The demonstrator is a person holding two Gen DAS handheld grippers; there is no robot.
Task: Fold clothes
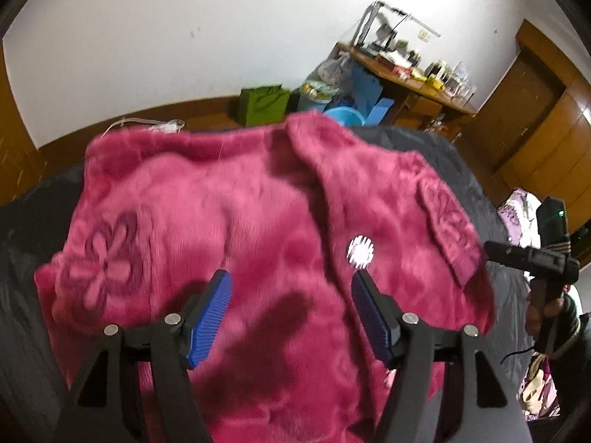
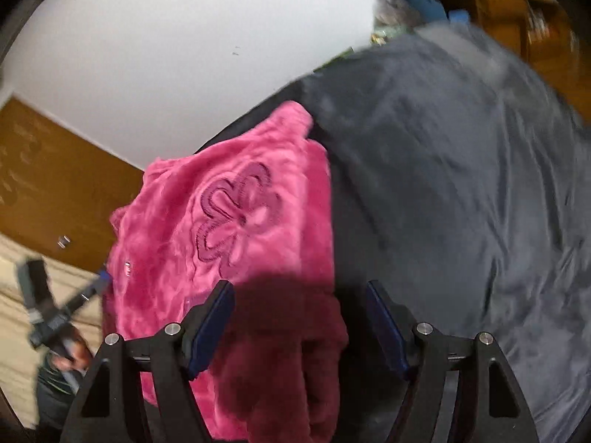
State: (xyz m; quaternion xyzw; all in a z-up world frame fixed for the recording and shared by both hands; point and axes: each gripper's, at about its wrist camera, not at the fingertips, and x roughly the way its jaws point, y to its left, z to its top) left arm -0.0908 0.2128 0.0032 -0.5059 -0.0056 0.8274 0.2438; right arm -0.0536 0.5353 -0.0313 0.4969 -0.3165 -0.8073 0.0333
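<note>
A fluffy pink garment (image 1: 236, 221) with embossed flower patches lies spread on a dark grey sheet (image 1: 461, 170). My left gripper (image 1: 291, 277) is open and empty, hovering just above the garment's middle, near a shiny white button (image 1: 360, 253). In the right wrist view the garment (image 2: 229, 221) lies to the left on the sheet (image 2: 461, 184). My right gripper (image 2: 301, 288) is open and empty over the garment's right edge. The right gripper also shows in the left wrist view (image 1: 532, 258), beyond the garment's right side. The left gripper shows at the left in the right wrist view (image 2: 85, 291).
A cluttered wooden desk (image 1: 424, 74) stands against the white wall, with a green bag (image 1: 264, 105) and a blue basin (image 1: 345, 116) on the floor. Wooden wardrobes (image 1: 546, 110) are at right. A patterned cloth (image 1: 517, 214) lies past the sheet's right edge.
</note>
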